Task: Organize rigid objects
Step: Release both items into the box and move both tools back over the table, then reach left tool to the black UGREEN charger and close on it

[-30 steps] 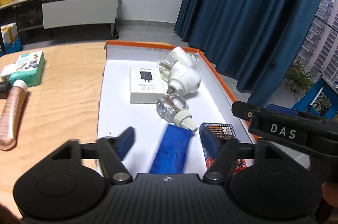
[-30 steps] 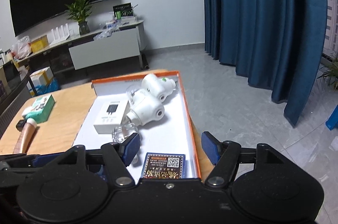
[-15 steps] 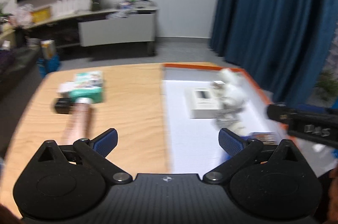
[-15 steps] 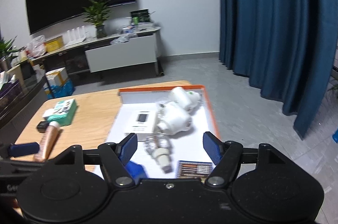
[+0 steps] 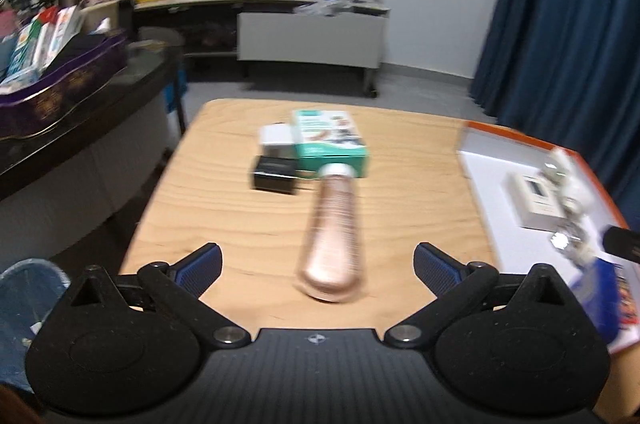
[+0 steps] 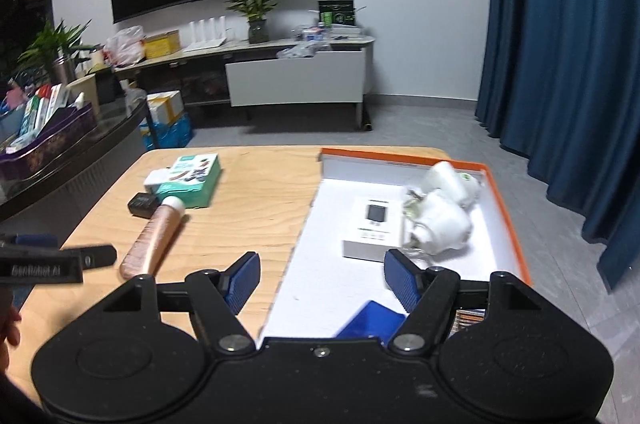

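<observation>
My left gripper is open and empty, just short of the near end of a rose-gold tube lying on the wooden table. Behind the tube sit a teal box, a black block and a small white box. My right gripper is open and empty over the left edge of the orange-rimmed white tray. The tray holds a white box, white plug-in devices and a blue flat piece.
The left gripper's body shows at the left of the right wrist view, beside the tube. A dark counter with a purple box stands left of the table. Blue curtains hang at the right.
My left gripper has swung left from over the tray to the table, opened wider, and now faces the rose-gold tube. My right gripper has pulled back and risen a little.
</observation>
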A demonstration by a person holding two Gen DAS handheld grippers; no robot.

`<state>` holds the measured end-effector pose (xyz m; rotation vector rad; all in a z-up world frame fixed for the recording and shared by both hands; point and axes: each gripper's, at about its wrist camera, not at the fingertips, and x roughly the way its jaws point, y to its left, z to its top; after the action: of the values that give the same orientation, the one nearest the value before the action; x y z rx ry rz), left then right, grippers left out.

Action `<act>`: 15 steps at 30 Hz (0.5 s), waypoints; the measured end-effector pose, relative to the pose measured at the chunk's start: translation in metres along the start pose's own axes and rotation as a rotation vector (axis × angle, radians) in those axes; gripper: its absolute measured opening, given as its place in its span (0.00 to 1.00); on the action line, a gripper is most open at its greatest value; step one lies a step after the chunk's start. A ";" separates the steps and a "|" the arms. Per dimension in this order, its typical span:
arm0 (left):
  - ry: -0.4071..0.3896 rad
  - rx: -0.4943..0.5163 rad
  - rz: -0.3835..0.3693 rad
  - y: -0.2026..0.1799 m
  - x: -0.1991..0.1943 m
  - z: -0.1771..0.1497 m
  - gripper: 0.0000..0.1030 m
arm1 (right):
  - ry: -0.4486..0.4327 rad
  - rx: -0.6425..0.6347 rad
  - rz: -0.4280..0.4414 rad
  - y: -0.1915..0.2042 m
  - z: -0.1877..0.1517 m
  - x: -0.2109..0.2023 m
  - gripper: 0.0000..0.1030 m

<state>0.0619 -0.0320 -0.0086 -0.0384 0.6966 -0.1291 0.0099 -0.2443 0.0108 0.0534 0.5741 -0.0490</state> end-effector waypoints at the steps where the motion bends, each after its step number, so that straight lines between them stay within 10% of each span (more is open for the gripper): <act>1: 0.002 -0.007 0.006 0.007 0.005 0.002 1.00 | 0.003 -0.001 0.005 0.002 0.001 0.002 0.79; 15: 0.049 -0.004 -0.013 0.054 0.077 0.027 1.00 | 0.043 -0.017 0.012 0.015 0.005 0.036 0.79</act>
<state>0.1439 0.0108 -0.0413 -0.0440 0.7458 -0.1410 0.0435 -0.2307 -0.0043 0.0412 0.6172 -0.0318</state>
